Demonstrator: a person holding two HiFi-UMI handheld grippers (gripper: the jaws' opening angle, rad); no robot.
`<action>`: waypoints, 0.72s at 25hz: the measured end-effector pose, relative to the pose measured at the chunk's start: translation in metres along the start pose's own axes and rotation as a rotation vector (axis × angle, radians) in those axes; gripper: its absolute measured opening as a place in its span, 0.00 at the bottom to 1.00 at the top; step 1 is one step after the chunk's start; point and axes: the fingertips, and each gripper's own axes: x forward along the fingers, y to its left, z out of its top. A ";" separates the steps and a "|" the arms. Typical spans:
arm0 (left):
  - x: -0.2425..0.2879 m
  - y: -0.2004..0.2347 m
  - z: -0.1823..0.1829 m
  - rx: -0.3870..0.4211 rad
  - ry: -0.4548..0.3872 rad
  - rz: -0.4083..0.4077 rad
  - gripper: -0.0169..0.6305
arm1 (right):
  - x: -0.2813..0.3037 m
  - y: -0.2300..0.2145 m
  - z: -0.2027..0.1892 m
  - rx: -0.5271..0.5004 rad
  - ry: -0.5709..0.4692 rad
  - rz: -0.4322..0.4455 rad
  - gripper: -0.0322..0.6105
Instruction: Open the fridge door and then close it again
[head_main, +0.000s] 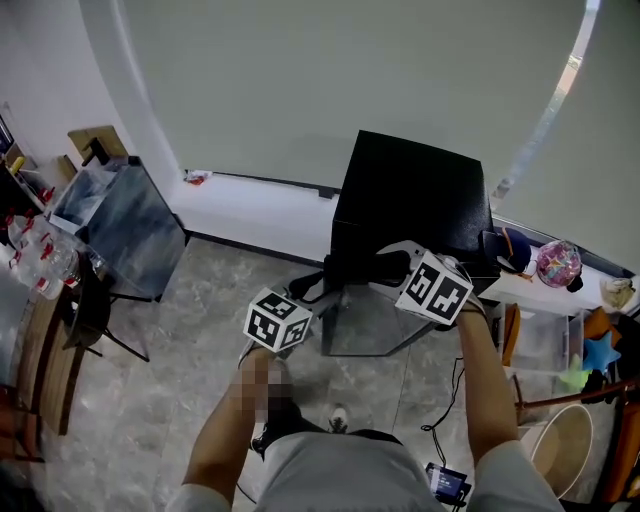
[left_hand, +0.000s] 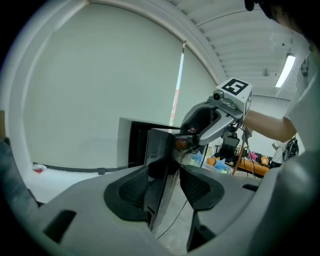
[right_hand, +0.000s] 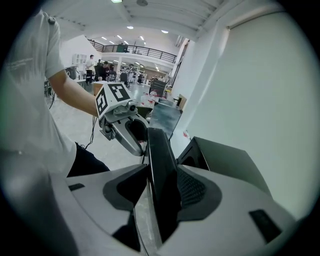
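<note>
A small black fridge (head_main: 410, 195) stands on the floor against the white wall. Its glossy door (head_main: 365, 325) hangs open, swung out toward the person. My left gripper (head_main: 320, 290) holds the door's free edge from the left, and my right gripper (head_main: 385, 263) holds it from the right. In the left gripper view the door edge (left_hand: 162, 150) runs up between the pads of my left gripper (left_hand: 162, 185), with the right gripper (left_hand: 210, 122) just beyond it. In the right gripper view the same edge (right_hand: 160, 150) fills the gap in my right gripper (right_hand: 160, 187), and the left gripper (right_hand: 125, 127) faces it.
A tilted grey panel (head_main: 130, 225) and several bottles (head_main: 35, 255) stand at the left. To the right are a pink ball (head_main: 558, 263), a round bucket (head_main: 560, 450) and coloured clutter. A cable (head_main: 440, 400) trails over the tiled floor beside the person's legs.
</note>
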 end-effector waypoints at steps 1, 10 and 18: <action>-0.002 -0.002 -0.001 -0.009 -0.003 0.006 0.31 | -0.001 0.003 0.000 -0.005 -0.004 0.001 0.34; -0.015 -0.024 -0.009 -0.059 -0.033 0.082 0.31 | -0.011 0.021 -0.001 -0.065 -0.030 0.045 0.34; -0.029 -0.043 -0.017 -0.092 -0.027 0.132 0.31 | -0.019 0.041 -0.001 -0.101 -0.048 0.073 0.34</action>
